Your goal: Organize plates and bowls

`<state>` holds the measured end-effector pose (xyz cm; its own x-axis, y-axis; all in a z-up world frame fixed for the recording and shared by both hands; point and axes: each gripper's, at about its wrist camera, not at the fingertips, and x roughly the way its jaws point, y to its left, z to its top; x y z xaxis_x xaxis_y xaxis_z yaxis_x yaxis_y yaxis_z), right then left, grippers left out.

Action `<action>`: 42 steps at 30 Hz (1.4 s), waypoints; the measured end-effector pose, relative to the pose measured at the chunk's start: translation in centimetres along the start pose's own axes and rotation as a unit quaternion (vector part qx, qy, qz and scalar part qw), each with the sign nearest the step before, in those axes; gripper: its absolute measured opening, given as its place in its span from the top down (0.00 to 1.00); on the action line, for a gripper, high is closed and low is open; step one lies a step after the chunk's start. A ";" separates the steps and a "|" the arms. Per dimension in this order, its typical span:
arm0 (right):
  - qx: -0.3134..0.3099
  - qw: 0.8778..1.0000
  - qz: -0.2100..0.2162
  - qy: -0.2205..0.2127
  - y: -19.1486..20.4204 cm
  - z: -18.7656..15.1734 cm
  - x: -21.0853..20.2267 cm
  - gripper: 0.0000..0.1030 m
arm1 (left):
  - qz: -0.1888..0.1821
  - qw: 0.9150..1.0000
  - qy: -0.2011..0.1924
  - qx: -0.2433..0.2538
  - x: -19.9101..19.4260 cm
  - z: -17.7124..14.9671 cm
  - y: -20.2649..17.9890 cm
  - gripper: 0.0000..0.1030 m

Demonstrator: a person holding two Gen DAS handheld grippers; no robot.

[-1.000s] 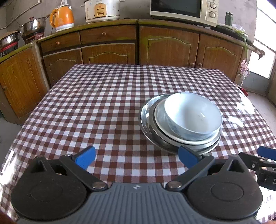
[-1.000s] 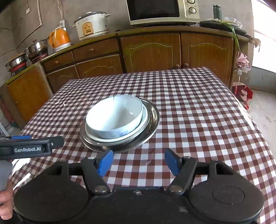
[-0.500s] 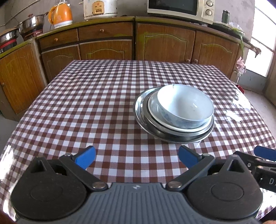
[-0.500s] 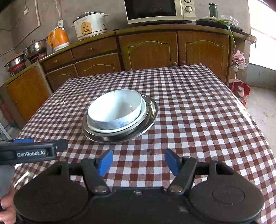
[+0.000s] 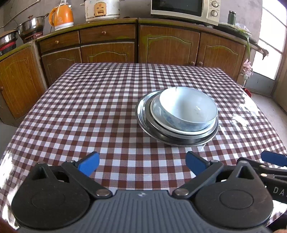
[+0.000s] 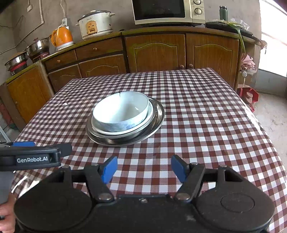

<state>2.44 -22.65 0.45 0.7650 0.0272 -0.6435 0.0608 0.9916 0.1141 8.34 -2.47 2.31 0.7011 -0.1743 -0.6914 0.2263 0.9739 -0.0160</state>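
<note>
a white bowl (image 5: 188, 111) sits in a white plate (image 5: 156, 111) nested on a steel plate (image 5: 141, 114) on the checked bench (image 5: 89, 107), at one o'clock from the left claw (image 5: 142, 165) and eleven o'clock from the right claw (image 6: 144, 169), both spread wide and holding nothing.

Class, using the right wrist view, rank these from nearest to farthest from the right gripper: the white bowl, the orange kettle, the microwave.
Measured from the right gripper:
1. White bowl: on the stacked plates, mid-table, ahead and slightly left.
2. Orange kettle: on the counter, far left.
3. Microwave: on the counter at the back, straight ahead; it and the kettle are close to call.
</note>
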 end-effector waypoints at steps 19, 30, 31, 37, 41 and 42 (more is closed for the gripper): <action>-0.005 1.000 0.003 -0.007 0.4 -0.1 -0.5 0.23 | -0.002 1.000 -0.019 0.005 -1.1 0.0 -0.2 0.00; -0.004 1.000 0.003 -0.005 0.4 -0.2 -0.4 0.23 | -0.005 1.000 -0.015 0.002 -0.8 -0.1 -0.1 0.00; -0.004 1.000 0.003 -0.005 0.4 -0.2 -0.4 0.23 | -0.005 1.000 -0.015 0.003 -0.7 -0.1 -0.2 0.00; -0.004 1.000 0.002 -0.003 0.4 -0.3 -0.3 0.23 | -0.005 1.000 -0.012 0.001 -0.5 -0.1 -0.2 0.00; -0.004 1.000 0.003 -0.002 0.4 -0.3 -0.2 0.23 | -0.006 1.000 -0.012 0.000 -0.4 -0.1 -0.2 0.00; -0.004 1.000 0.003 -0.002 0.4 -0.3 -0.1 0.23 | -0.006 1.000 -0.011 0.000 -0.4 -0.1 -0.2 0.00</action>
<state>2.15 -22.17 0.36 0.7683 0.0320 -0.6393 0.0517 0.9924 0.1117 7.89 -2.58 2.52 0.7135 -0.1895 -0.6745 0.2354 0.9716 -0.0239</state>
